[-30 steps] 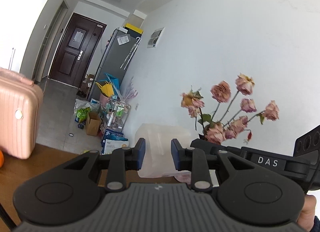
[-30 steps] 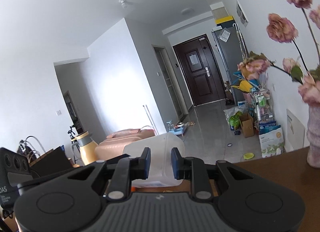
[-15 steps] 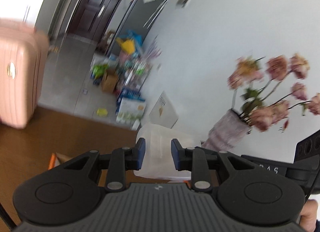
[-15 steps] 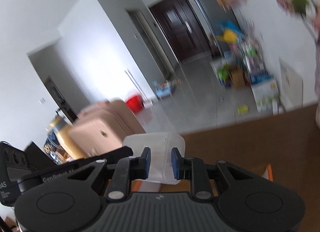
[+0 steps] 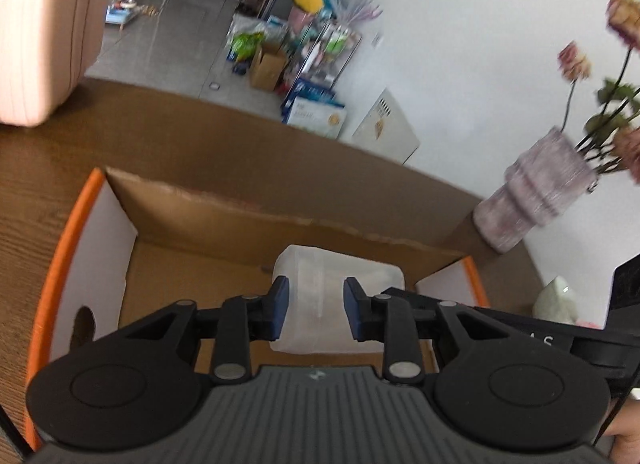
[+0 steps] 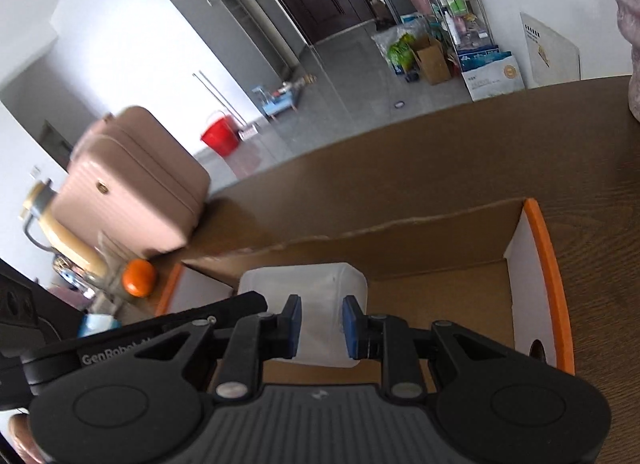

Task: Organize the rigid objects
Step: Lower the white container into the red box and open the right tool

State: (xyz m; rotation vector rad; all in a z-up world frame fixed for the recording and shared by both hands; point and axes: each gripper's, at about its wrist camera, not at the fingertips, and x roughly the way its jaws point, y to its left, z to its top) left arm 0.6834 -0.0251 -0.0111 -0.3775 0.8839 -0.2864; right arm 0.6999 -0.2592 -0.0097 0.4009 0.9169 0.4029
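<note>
One translucent plastic container (image 5: 338, 300) hangs inside one open cardboard box (image 5: 224, 220) with orange-edged flaps, carried by two grippers. The left gripper (image 5: 314, 312) and right gripper (image 6: 320, 324) both tilt down into the box, each clenched on the container from the near side. Only the left view shows the vase (image 5: 532, 200) beyond the box; only the right view shows the orange (image 6: 138, 278) and red bucket (image 6: 220, 138).

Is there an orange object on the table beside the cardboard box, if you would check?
Yes, an orange object sits just outside the cardboard box.
</note>
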